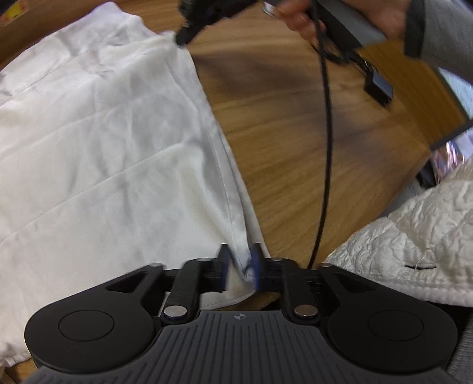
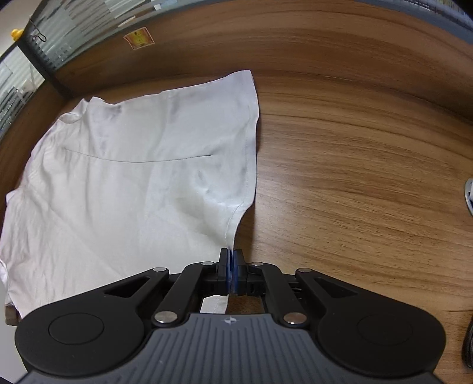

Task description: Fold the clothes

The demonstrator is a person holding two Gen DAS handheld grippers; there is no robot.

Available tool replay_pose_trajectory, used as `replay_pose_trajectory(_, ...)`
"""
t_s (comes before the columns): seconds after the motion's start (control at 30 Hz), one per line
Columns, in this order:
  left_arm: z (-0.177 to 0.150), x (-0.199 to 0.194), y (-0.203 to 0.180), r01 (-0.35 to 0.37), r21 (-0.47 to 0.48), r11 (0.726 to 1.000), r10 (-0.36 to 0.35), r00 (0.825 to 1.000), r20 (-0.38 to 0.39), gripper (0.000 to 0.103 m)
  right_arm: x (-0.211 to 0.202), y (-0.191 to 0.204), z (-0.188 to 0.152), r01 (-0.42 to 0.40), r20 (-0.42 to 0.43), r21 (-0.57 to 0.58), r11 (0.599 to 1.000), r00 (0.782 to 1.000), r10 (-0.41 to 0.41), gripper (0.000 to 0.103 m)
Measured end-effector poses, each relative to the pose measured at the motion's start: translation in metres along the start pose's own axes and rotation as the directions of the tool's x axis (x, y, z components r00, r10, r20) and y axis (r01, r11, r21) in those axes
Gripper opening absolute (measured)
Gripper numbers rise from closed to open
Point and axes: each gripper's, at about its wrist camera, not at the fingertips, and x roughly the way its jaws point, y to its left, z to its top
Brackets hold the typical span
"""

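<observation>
Jaws on the left gripper (image 1: 240, 267) stood partly apart with a bunched corner of the shirt (image 1: 97, 153) lying between its blue pads; whether they still pinched it I could not tell, as that spot was blurred. That white shirt lay spread across the wooden table (image 1: 295, 133), mostly flat and creased, to the left of both tools. Farther along the same edge, the right gripper (image 2: 231, 273) had its pads nearly together, closed on the shirt's hem where a seam ran into them. A hand (image 1: 369, 14) in a grey sleeve held that tool, a black cable (image 1: 325, 118) hanging from it. White quilted fabric (image 1: 414, 236) lay at the near right.
</observation>
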Motion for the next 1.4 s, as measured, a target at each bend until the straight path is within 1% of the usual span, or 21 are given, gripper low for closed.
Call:
replay_pose_trajectory(0.03,-0.003,-0.007,0.006,-0.004,-0.022,1.0,0.004,1.0,0.015,0.037,-0.003,0.004,0.001,0.019,0.01,-0.021,1.0,1.0,-0.018,0.018)
replay_pose_trajectory(0.07,-0.006,-0.012,0.011,-0.008,-0.041,0.999,0.009,1.0,0.023,0.037,-0.006,0.007,0.001,0.023,0.016,-0.029,0.999,1.0,-0.023,0.025)
replay_pose_trajectory(0.1,-0.008,-0.016,0.015,-0.011,-0.058,0.998,0.013,0.999,0.03,0.039,-0.009,0.009,0.001,0.028,0.023,-0.037,0.999,0.999,-0.027,0.029)
replay_pose_trajectory(0.17,-0.014,-0.028,0.028,-0.044,-0.097,0.994,0.049,0.998,0.044,0.04,-0.015,0.016,0.001,0.031,0.034,-0.05,0.998,0.999,-0.029,0.03)
replay_pose_trajectory(0.23,-0.019,-0.038,0.037,-0.082,-0.124,0.989,0.09,0.994,0.056,0.041,-0.021,0.023,0.001,0.027,0.044,-0.059,0.998,0.999,-0.025,0.035)
replay_pose_trajectory(0.27,-0.022,-0.045,0.044,-0.104,-0.141,0.985,0.114,0.991,0.064,0.042,-0.024,0.025,-0.001,0.022,0.046,-0.06,0.998,0.999,-0.019,0.041)
replay_pose_trajectory(0.3,-0.023,-0.048,0.047,-0.118,-0.154,0.981,0.13,0.989,0.07,0.043,-0.026,0.027,-0.002,0.016,0.049,-0.062,0.998,0.999,-0.013,0.042)
replay_pose_trajectory(0.37,-0.029,-0.062,0.063,-0.16,-0.201,0.966,0.181,0.979,0.092,0.044,-0.031,0.036,-0.004,-0.003,0.05,-0.065,0.998,0.999,0.006,0.042)
replay_pose_trajectory(0.47,-0.038,-0.078,0.083,-0.197,-0.249,0.948,0.231,0.966,0.113,0.046,-0.038,0.052,-0.011,-0.029,0.045,-0.069,0.997,0.998,0.033,0.045)
replay_pose_trajectory(0.53,-0.047,-0.09,0.099,-0.227,-0.287,0.931,0.271,0.955,0.122,0.046,-0.041,0.063,-0.017,-0.037,0.043,-0.081,0.996,0.998,0.041,0.047)
replay_pose_trajectory(0.6,-0.065,-0.102,0.123,-0.27,-0.328,0.905,0.321,0.94,0.112,0.047,-0.044,0.076,-0.025,-0.03,0.041,-0.09,0.995,0.999,0.034,0.048)
replay_pose_trajectory(0.63,-0.068,-0.104,0.126,-0.276,-0.332,0.902,0.328,0.938,0.11,0.047,-0.045,0.082,-0.029,-0.026,0.039,-0.09,0.996,0.999,0.03,0.048)
replay_pose_trajectory(0.7,-0.086,-0.117,0.15,-0.31,-0.353,0.883,0.362,0.928,0.089,0.047,-0.047,0.095,-0.038,-0.019,0.037,-0.08,0.997,0.999,0.022,0.049)
replay_pose_trajectory(0.77,-0.1,-0.126,0.167,-0.33,-0.36,0.873,0.38,0.922,0.075,0.047,-0.049,0.106,-0.048,-0.002,0.037,-0.056,0.998,0.999,0.004,0.051)
replay_pose_trajectory(0.87,-0.12,-0.139,0.189,-0.359,-0.359,0.862,0.407,0.911,0.067,0.049,-0.053,0.123,-0.07,0.035,0.035,0.016,0.999,0.999,-0.036,0.055)
replay_pose_trajectory(0.97,-0.151,-0.154,0.226,-0.403,-0.372,0.836,0.45,0.892,0.044,0.05,-0.054,0.138,-0.092,0.073,0.018,0.057,0.996,0.997,-0.074,0.055)
replay_pose_trajectory(1.0,-0.16,-0.156,0.236,-0.412,-0.379,0.829,0.458,0.888,0.037,0.05,-0.054,0.141,-0.096,0.082,0.015,0.063,0.995,0.996,-0.083,0.055)
replay_pose_trajectory(1.07,-0.176,-0.161,0.256,-0.426,-0.393,0.815,0.472,0.881,0.024,0.05,-0.055,0.154,-0.114,0.114,0.007,0.086,0.99,0.993,-0.115,0.056)
replay_pose_trajectory(1.2,-0.204,-0.168,0.283,-0.452,-0.383,0.806,0.491,0.871,0.006,0.05,-0.057,0.17,-0.14,0.148,-0.004,0.139,0.979,0.989,-0.148,0.06)
replay_pose_trajectory(1.3,-0.22,-0.17,0.297,-0.448,-0.378,0.81,0.487,0.874,0.008,0.05,-0.058,0.182,-0.157,0.168,-0.013,0.184,0.968,0.986,-0.169,0.06)
replay_pose_trajectory(1.4,-0.235,-0.169,0.307,-0.437,-0.385,0.813,0.478,0.878,0.012,0.05,-0.058,0.19,-0.167,0.178,-0.02,0.208,0.962,0.984,-0.178,0.06)
